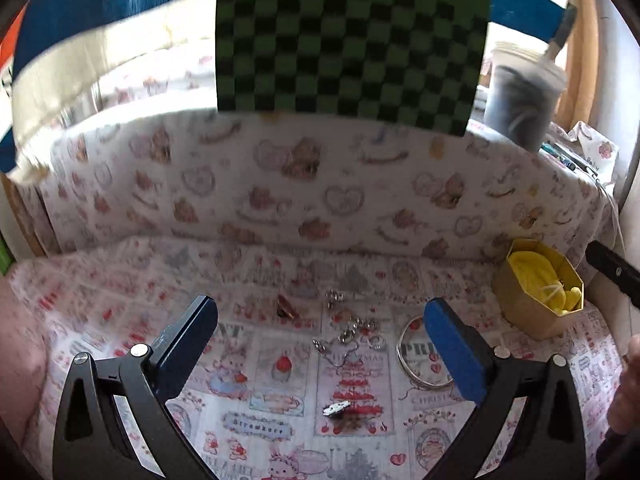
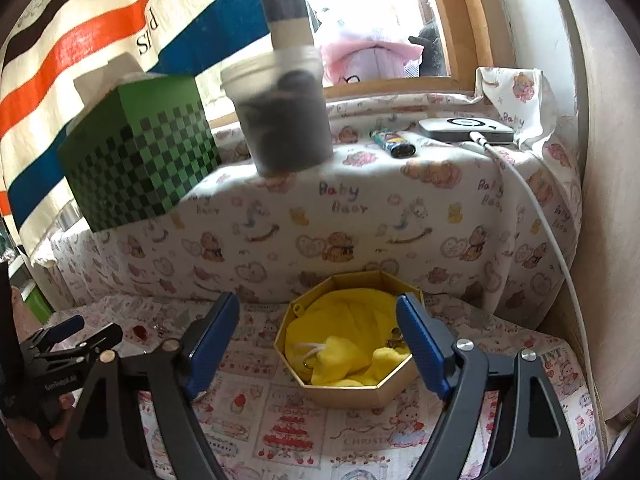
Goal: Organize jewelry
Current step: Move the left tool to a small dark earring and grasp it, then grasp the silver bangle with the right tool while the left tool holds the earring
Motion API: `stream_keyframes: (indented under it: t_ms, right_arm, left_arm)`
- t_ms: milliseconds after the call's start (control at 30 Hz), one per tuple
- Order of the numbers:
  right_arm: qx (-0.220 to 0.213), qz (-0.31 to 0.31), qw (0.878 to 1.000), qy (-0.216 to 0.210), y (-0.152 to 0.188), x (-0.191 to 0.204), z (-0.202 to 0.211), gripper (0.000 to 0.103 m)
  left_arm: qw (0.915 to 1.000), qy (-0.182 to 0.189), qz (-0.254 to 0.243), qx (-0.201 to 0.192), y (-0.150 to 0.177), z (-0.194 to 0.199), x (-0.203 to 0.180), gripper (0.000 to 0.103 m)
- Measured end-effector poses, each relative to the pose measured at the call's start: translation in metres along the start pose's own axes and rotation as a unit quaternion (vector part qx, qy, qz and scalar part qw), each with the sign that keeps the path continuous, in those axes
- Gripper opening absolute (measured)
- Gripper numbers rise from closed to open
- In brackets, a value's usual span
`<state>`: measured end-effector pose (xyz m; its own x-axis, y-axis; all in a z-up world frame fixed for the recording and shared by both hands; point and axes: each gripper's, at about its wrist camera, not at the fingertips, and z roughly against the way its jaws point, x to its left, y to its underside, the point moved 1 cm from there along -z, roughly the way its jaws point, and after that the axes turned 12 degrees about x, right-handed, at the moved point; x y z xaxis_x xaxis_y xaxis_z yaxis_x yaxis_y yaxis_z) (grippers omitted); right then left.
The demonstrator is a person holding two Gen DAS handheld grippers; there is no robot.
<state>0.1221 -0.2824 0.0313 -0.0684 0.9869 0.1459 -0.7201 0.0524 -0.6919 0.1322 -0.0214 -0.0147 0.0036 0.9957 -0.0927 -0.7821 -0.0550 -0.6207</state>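
Note:
Loose jewelry lies on the printed cloth in the left wrist view: a cluster of silver rings and chain (image 1: 348, 336), a silver bangle (image 1: 420, 360), a small brown piece (image 1: 286, 306) and a silver brooch (image 1: 336, 408). My left gripper (image 1: 324, 344) hangs open above them, nothing between its blue pads. A gold octagonal box (image 2: 348, 344) lined with yellow cloth holds small rings (image 2: 394, 338). My right gripper (image 2: 320, 344) stands open over that box, empty. The same box (image 1: 540, 292) shows at the right of the left wrist view.
A padded ledge in teddy-bear fabric (image 2: 360, 216) runs behind the work surface. On it stand a green checkered box (image 2: 140, 152), a plastic tub of dark items (image 2: 284, 120), a lighter (image 2: 394, 142) and a charger with cable (image 2: 466, 130). A hand (image 1: 628, 384) shows at the right edge.

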Motion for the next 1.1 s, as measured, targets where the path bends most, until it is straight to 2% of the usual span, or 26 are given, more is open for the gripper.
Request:
stream_keyframes:
  t_ms: [133,267,300,367,467,533,600,667,733,867,900,933,967,1100]
  right_arm:
    - [0.009,0.006,1.0,0.007,0.002,0.004,-0.005,0.079]
    - [0.014,0.01,1.0,0.013,0.004,0.007,-0.008,0.079]
    - [0.015,0.011,1.0,0.014,0.004,0.008,-0.009,0.079]
    - [0.017,0.013,1.0,0.016,0.004,0.008,-0.01,0.079]
    - [0.019,0.014,1.0,0.018,0.004,0.009,-0.01,0.079]
    - [0.021,0.014,1.0,0.019,0.004,0.009,-0.011,0.079]
    - [0.021,0.014,1.0,0.018,0.004,0.009,-0.011,0.079]
    - [0.022,0.014,1.0,0.017,0.004,0.01,-0.011,0.079]
    - [0.023,0.016,0.999,0.018,0.004,0.012,-0.012,0.079]
    - [0.023,0.023,0.999,0.018,0.005,0.014,-0.012,0.079]
    - [0.023,0.024,0.999,0.018,0.005,0.014,-0.012,0.079]
    - [0.023,0.025,0.999,0.018,0.005,0.015,-0.012,0.079]
    - [0.022,0.026,0.999,0.017,0.006,0.015,-0.012,0.079]
    - [0.015,0.031,0.999,0.015,0.006,0.016,-0.009,0.08]
  left_arm:
    - [0.9988,0.031,0.014,0.034,0.0,-0.011,0.007,0.102]
    - [0.9955,0.053,0.019,0.076,0.001,-0.025,0.009,0.081]
    - [0.9945,0.055,0.02,0.087,0.002,-0.028,0.008,0.079]
    - [0.9933,0.043,0.014,0.106,0.004,-0.032,0.005,0.069]
    - [0.989,-0.005,-0.011,0.147,0.01,-0.034,-0.002,0.055]
    - [0.9823,0.001,-0.038,0.184,0.016,-0.029,-0.01,0.049]
    - [0.9821,0.009,-0.049,0.182,0.018,-0.02,-0.015,0.049]
    - [0.983,-0.011,-0.034,0.18,0.019,-0.015,-0.014,0.049]
    - [0.9822,-0.014,-0.035,0.184,0.021,-0.016,-0.014,0.048]
    - [0.9752,-0.01,-0.03,0.219,0.023,-0.032,-0.012,0.031]
    - [0.9736,-0.007,-0.032,0.226,0.025,-0.035,-0.012,0.03]
    - [0.9742,-0.014,-0.036,0.223,0.026,-0.036,-0.013,0.025]
    - [0.9747,-0.022,-0.037,0.219,0.025,-0.036,-0.013,0.015]
    - [0.9758,0.004,-0.016,0.218,0.022,-0.034,-0.012,0.013]
